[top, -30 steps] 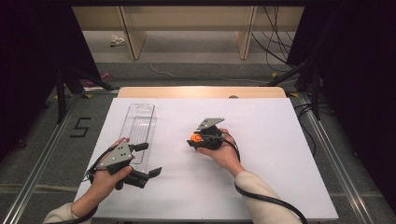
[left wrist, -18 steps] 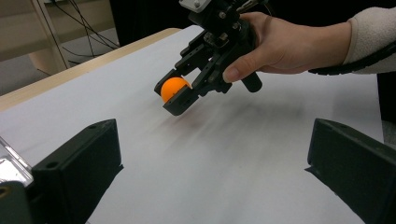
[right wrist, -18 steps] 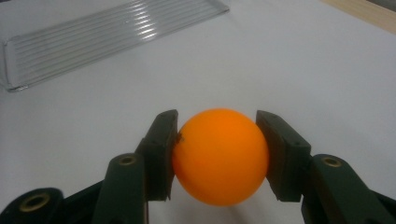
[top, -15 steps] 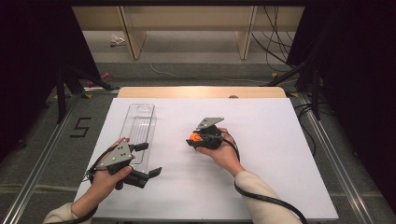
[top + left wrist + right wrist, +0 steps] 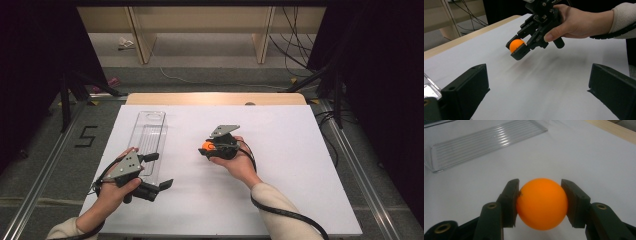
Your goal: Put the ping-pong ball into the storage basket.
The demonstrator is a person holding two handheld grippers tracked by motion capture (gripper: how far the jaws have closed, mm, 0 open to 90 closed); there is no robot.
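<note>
Orange and round, the ball sits squarely between the two black fingers of the right gripper, which press on it from either side and hold it fast. In the high view that gripper hangs over the middle of the white table, and the left gripper view shows the ball raised a little above the sheet rather than resting on it. A clear ribbed plastic tray lies flat on the table toward the left side, well apart from the ball. The left gripper rests low near the tray's near end, its fingers spread wide with only bare table between them, gripping nothing. On the floor to the left of the table a black "5" can be read; no brand or label is legible on the ball or tray.
</note>
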